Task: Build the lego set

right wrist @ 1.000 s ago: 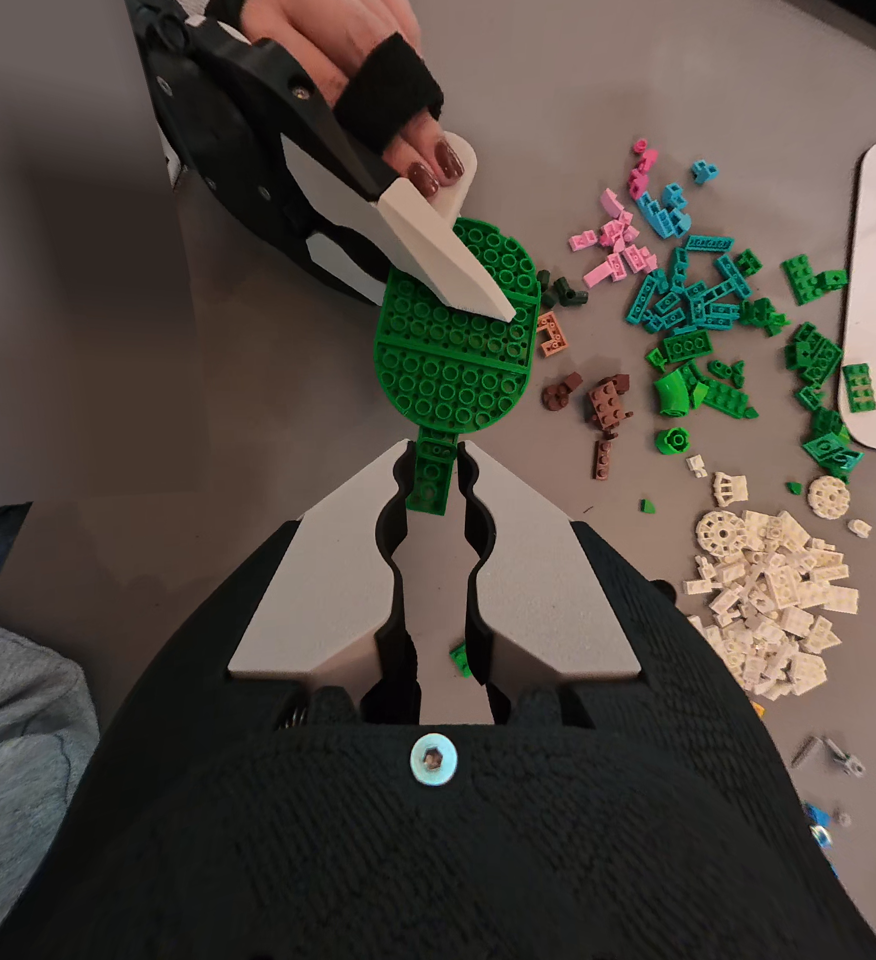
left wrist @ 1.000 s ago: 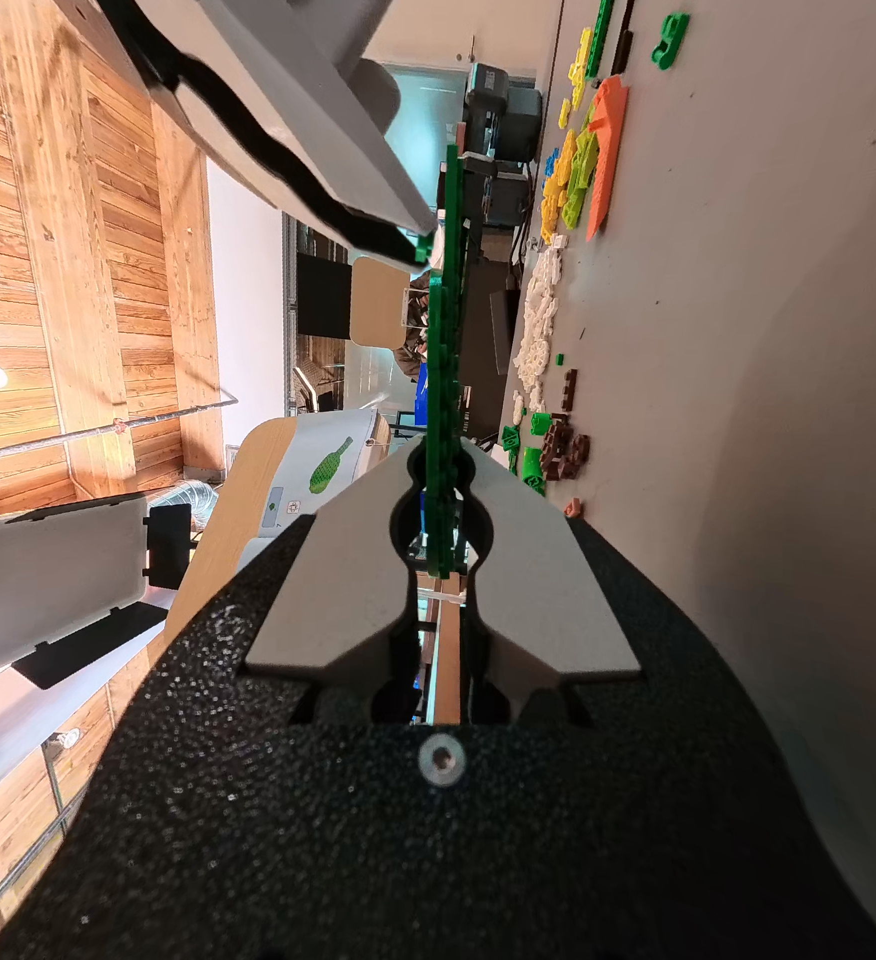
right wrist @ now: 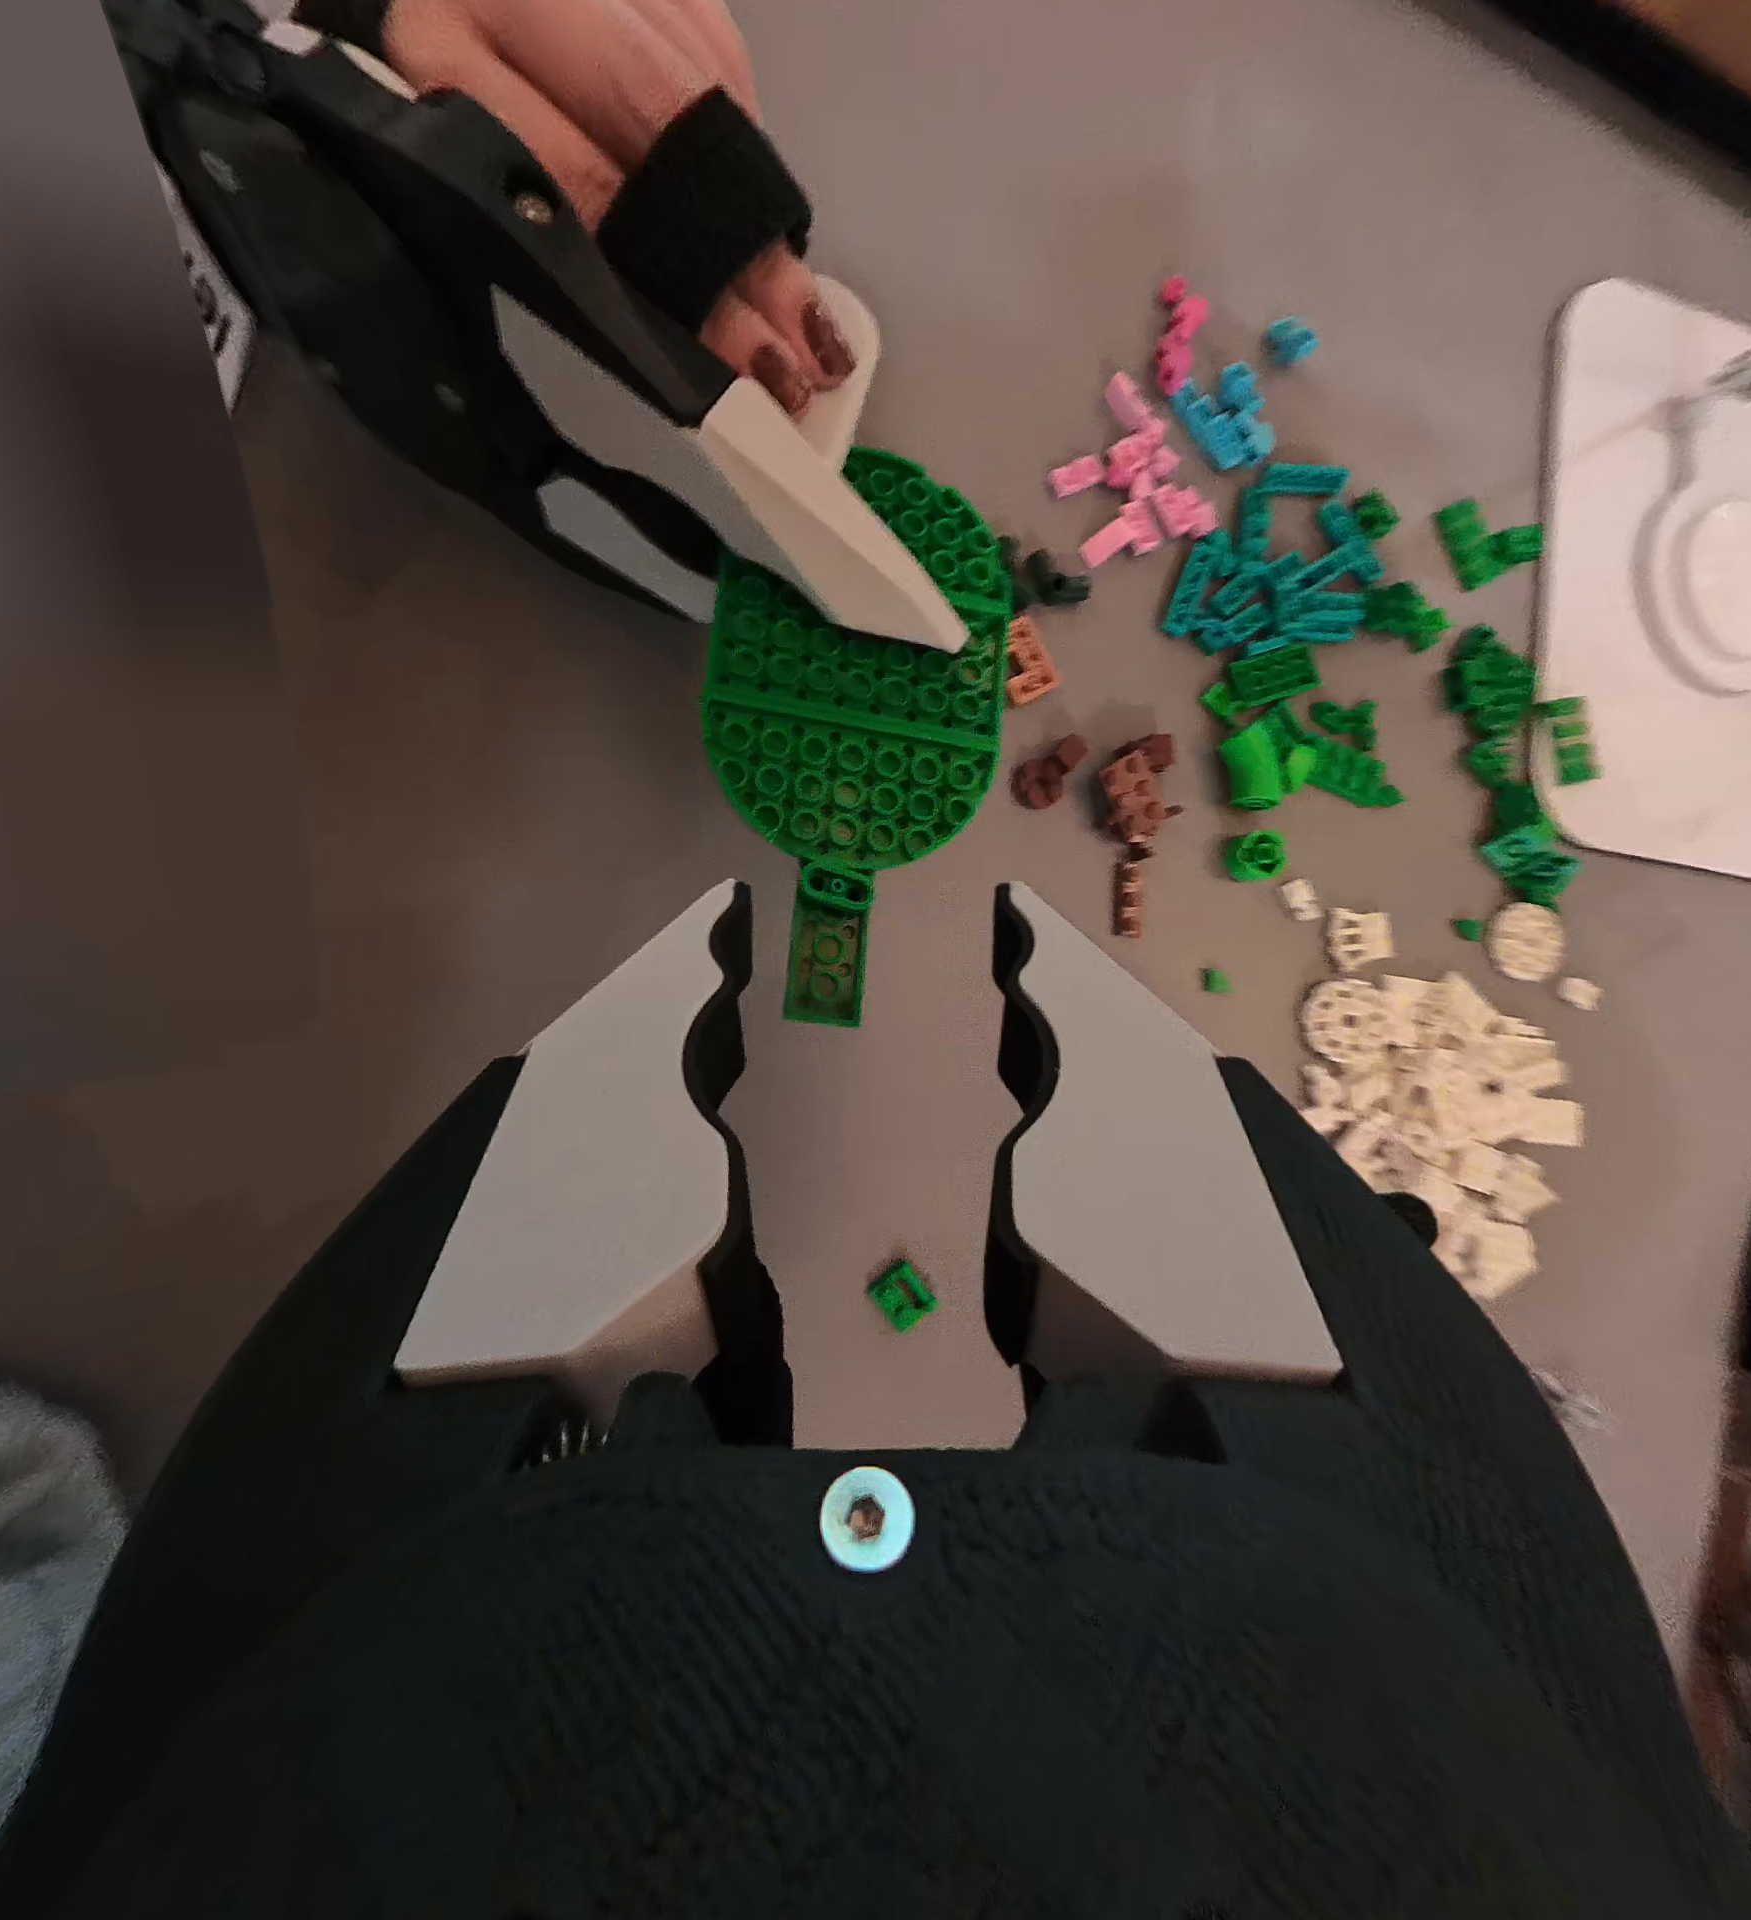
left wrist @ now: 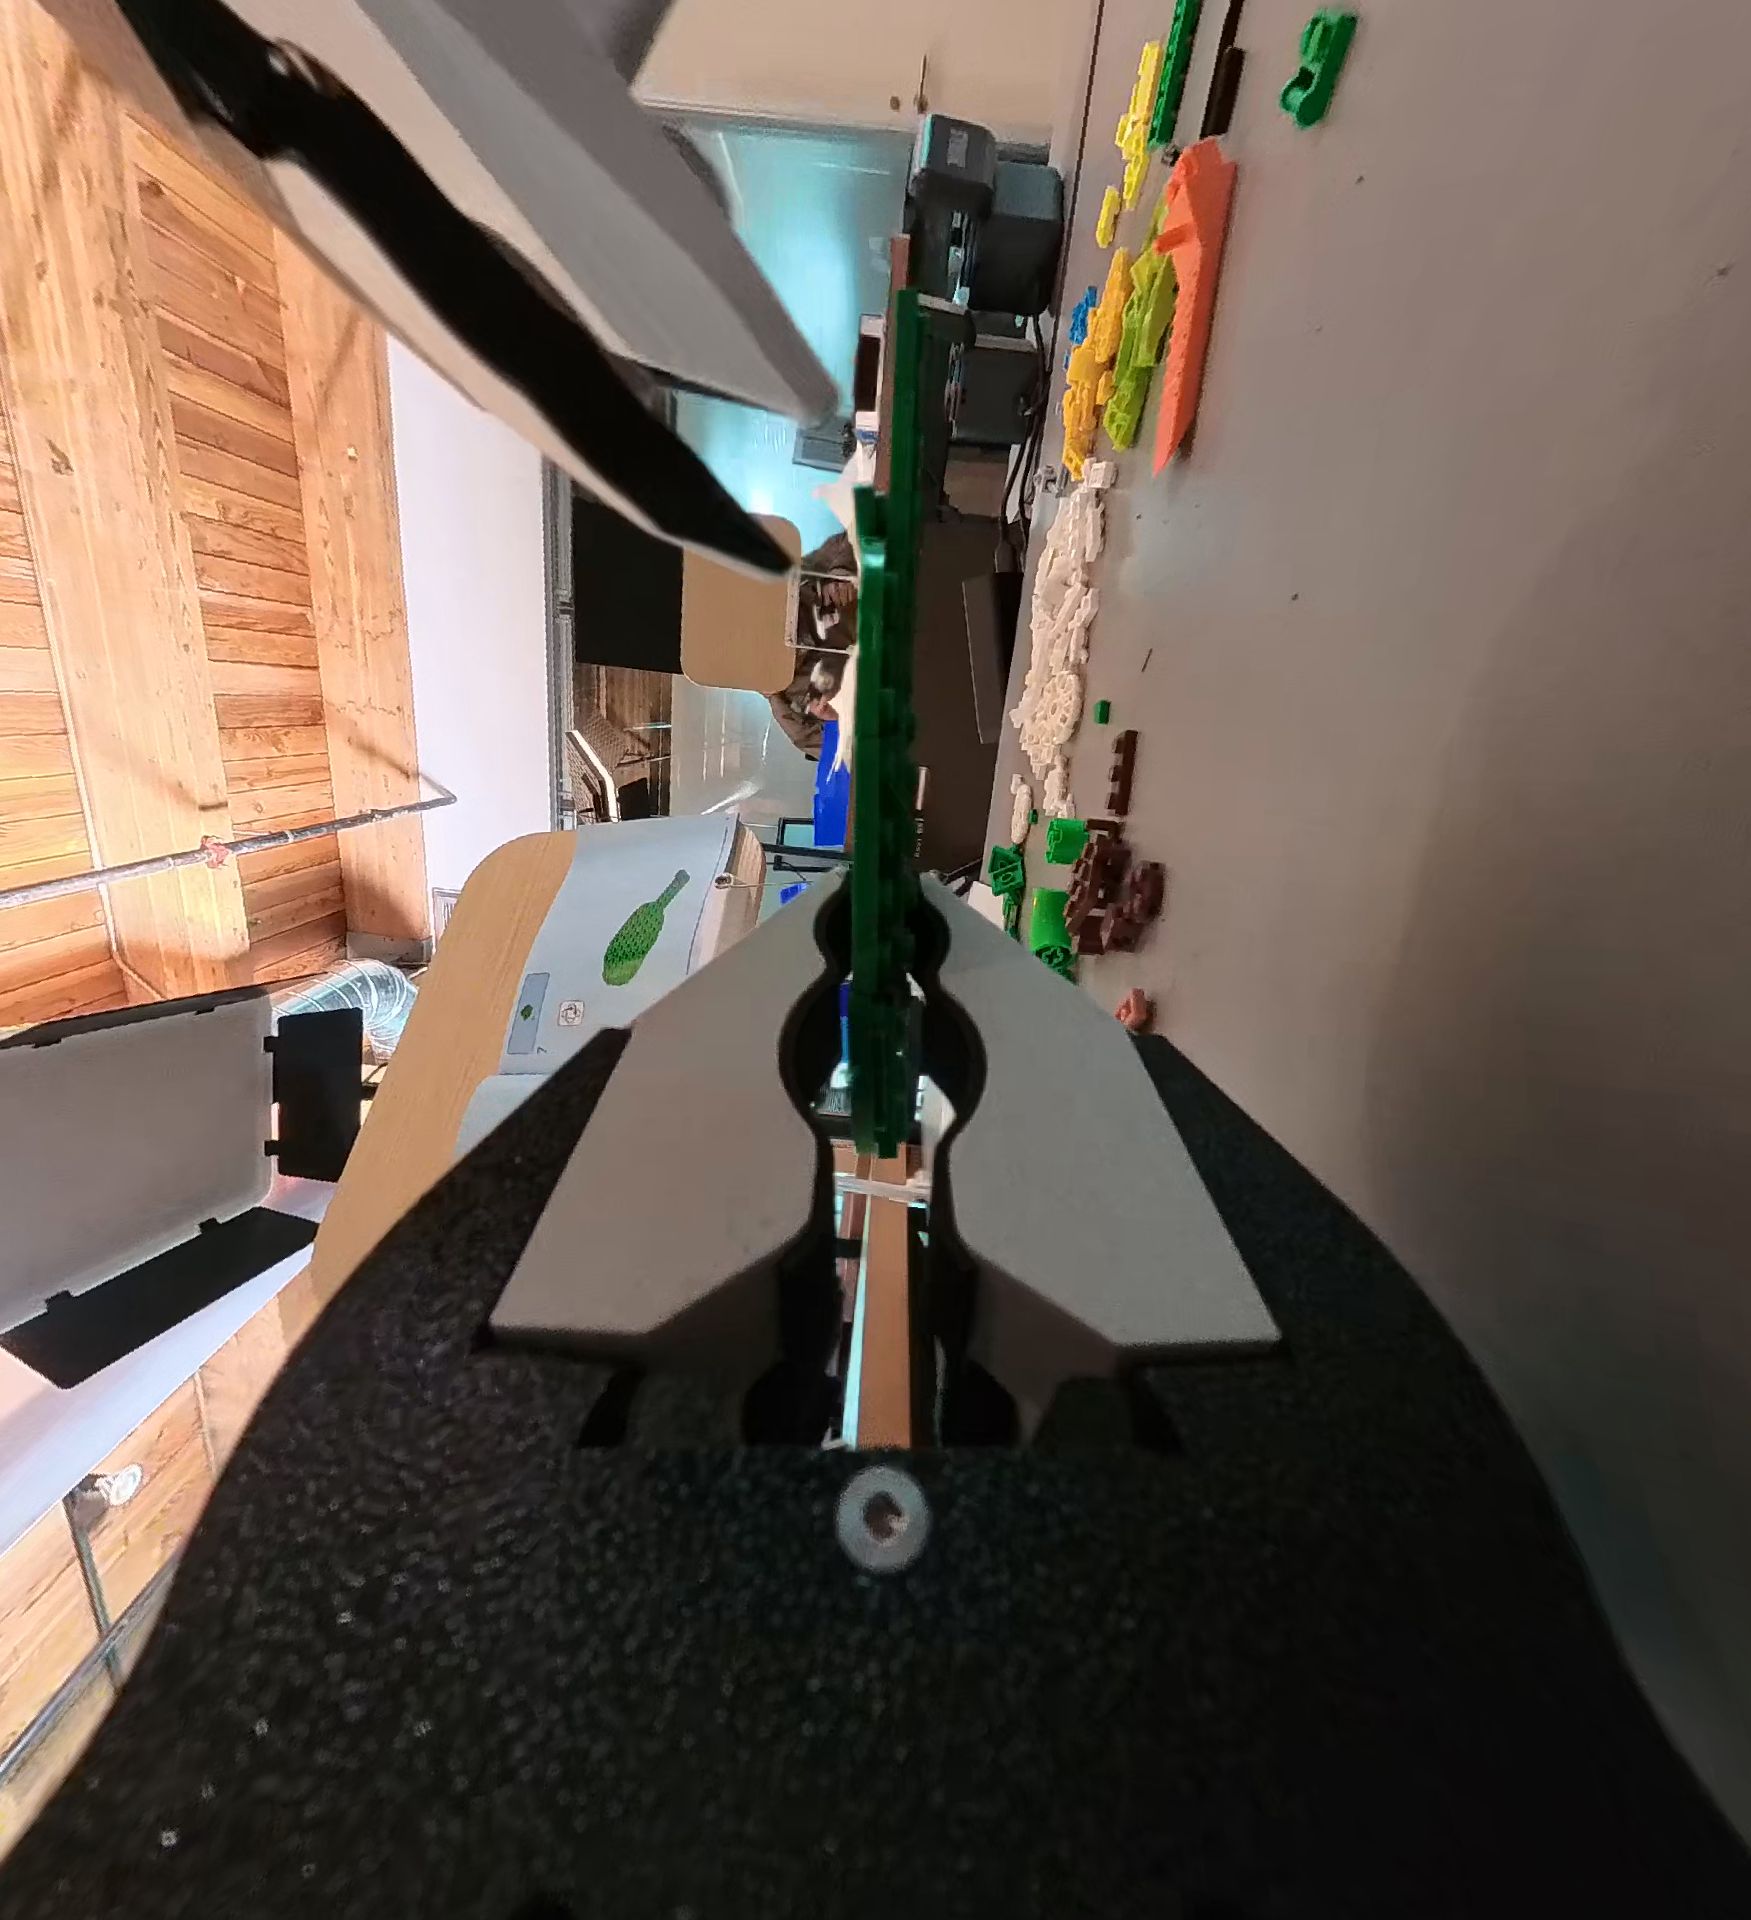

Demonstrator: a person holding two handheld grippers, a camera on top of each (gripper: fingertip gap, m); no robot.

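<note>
The left gripper [left wrist: 886,925] has its jaws clamped on the upper end of a green brick plate [right wrist: 855,675], an oval studded piece held edge-on above the grey table [right wrist: 383,779]. The right gripper [right wrist: 866,935] has its jaws spread wide, and the plate's narrow stem [right wrist: 827,961] hangs between them, touching neither pad. Bare table lies on the side away from the loose bricks; brown bricks [right wrist: 1131,795], green bricks [right wrist: 1266,748] and white bricks [right wrist: 1432,1101] crowd the other side. A white tray [right wrist: 1619,582] sits at that table edge.
</note>
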